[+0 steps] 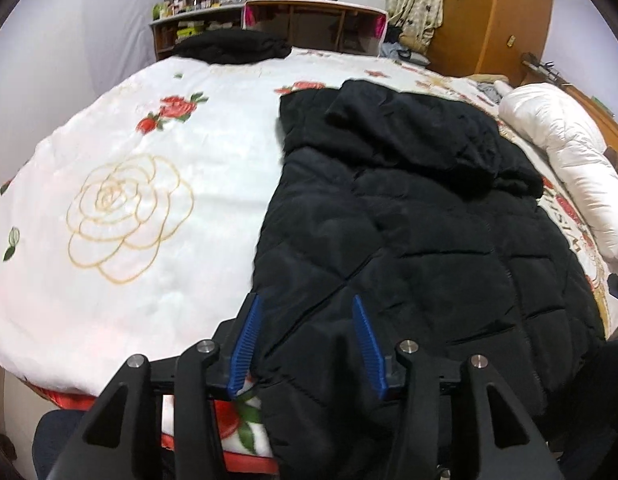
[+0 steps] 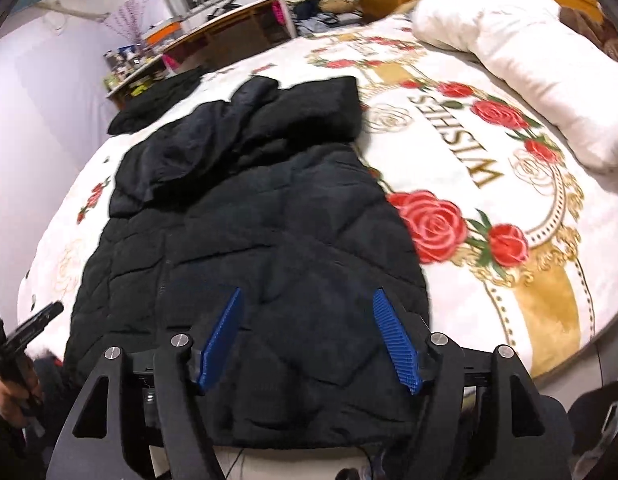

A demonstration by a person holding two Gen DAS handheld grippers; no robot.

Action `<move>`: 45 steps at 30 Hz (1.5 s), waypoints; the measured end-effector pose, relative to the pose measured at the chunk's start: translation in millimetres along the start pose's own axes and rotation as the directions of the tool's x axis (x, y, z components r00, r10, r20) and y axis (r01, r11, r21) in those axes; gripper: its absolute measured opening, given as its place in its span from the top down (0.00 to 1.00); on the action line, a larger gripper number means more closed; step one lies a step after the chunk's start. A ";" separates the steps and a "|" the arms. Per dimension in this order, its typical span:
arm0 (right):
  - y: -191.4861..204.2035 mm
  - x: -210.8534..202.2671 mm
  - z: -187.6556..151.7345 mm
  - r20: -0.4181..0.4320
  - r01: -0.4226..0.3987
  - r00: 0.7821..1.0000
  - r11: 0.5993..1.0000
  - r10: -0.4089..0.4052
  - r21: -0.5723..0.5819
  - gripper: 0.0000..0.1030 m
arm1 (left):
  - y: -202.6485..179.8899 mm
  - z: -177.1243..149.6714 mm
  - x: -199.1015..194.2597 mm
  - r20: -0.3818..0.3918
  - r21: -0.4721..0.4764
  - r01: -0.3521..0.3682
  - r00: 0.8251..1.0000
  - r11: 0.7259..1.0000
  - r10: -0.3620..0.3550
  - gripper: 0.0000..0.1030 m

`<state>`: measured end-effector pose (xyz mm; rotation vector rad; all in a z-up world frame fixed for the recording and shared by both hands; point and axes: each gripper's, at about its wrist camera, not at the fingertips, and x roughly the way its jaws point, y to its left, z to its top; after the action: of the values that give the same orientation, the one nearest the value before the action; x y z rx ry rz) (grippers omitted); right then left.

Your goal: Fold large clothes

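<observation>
Black quilted jacket (image 1: 409, 240), hooded, lies flat on a rose-print blanket (image 1: 129, 200); hood toward 12 o'clock, hem at the near bed edge at 6 o'clock. Left gripper (image 1: 307, 300): jaws spread, poised over the hem's left part, holding nothing. Right gripper (image 2: 309, 294): jaws spread over the hem's right part, likewise holding nothing. White duvet roll (image 2: 529, 60) at 2 o'clock. Second dark garment (image 1: 233, 46) at 11 o'clock, well apart. Wooden desk (image 1: 317, 20) beyond the bed.
</observation>
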<state>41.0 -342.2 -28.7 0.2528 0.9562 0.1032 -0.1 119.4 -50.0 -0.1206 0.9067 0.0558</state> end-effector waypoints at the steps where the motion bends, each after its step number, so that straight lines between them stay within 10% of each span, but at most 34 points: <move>1: -5.6 2.4 -0.2 -0.011 0.002 1.000 1.000 -0.002 0.016 0.34 | 2.6 -1.1 2.5 -0.008 -0.003 0.000 1.000 1.000 0.000 0.49; 29: -48.2 57.9 -28.6 -0.368 0.049 0.929 0.983 0.020 0.176 0.30 | 11.6 -49.3 38.6 -0.219 -0.127 0.026 0.974 0.991 -0.054 0.38; 36: -46.7 40.0 -27.3 -0.341 0.004 0.938 0.984 0.057 0.177 0.80 | -0.4 -43.9 28.7 -0.202 -0.068 0.031 0.978 0.997 -0.044 0.75; 45: -46.9 0.2 -15.2 -0.242 -0.118 0.956 0.975 0.162 0.188 0.89 | 7.8 -14.3 -22.9 -0.070 -0.105 0.138 0.987 0.985 -0.146 0.86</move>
<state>27.6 -385.0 -49.3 0.4760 1.2069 0.1882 -26.1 125.4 -41.3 -0.2822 0.9704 -0.0368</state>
